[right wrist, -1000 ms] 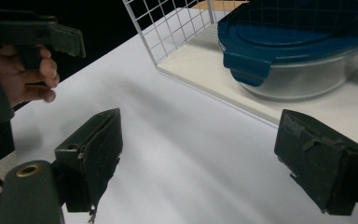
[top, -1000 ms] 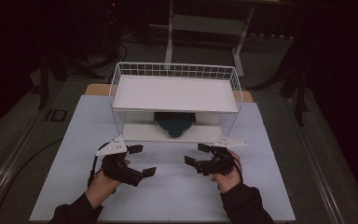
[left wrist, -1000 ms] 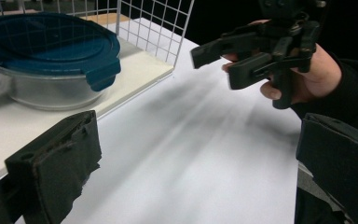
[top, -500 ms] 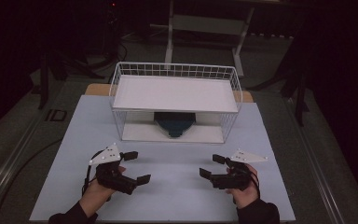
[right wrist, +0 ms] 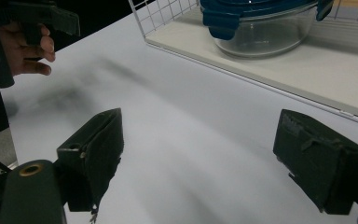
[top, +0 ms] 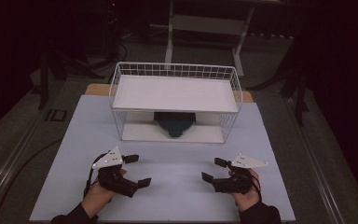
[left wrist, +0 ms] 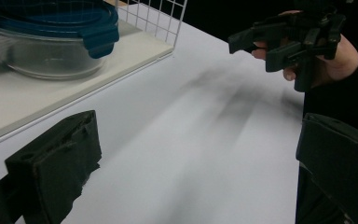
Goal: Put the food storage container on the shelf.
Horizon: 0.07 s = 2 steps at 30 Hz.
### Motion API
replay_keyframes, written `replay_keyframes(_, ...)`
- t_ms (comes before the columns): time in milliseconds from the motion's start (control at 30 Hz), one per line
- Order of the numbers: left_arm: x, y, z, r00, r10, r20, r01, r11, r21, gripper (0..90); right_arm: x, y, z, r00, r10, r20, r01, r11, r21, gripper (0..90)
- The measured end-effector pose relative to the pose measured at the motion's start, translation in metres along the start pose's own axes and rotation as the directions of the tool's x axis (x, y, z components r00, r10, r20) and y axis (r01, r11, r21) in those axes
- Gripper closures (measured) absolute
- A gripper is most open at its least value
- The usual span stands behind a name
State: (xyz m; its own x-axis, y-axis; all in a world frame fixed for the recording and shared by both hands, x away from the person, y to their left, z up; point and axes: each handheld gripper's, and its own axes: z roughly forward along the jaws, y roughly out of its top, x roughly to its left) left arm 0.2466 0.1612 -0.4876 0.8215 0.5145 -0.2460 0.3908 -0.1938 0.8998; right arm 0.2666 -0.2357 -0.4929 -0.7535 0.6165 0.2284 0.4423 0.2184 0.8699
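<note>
Glass, with a blue clip lid, the container (top: pixel 174 123) sits on the lower white shelf of the wire rack (top: pixel 176 78), under its upper shelf and toward the far edge of the worktop (top: pixel 177 158). My left gripper (top: pixel 135 170) hovers near the front left corner, jaws wide apart, nothing between them. My right gripper (top: pixel 212 169) hovers near the front right corner, jaws likewise apart and empty. Both point inward, well apart from each other and from the rack.
</note>
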Motion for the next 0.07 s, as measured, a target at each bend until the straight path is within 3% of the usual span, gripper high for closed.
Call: replay_keyframes(67,-0.0008,-0.0005,0.0007,1.0000,-0.001,0.004,0.001,1.0000,0.000,0.0,-0.0013,-0.0006,0.0004,1.0000,0.007,0.002,-0.007,1.000,-0.003,15.9)
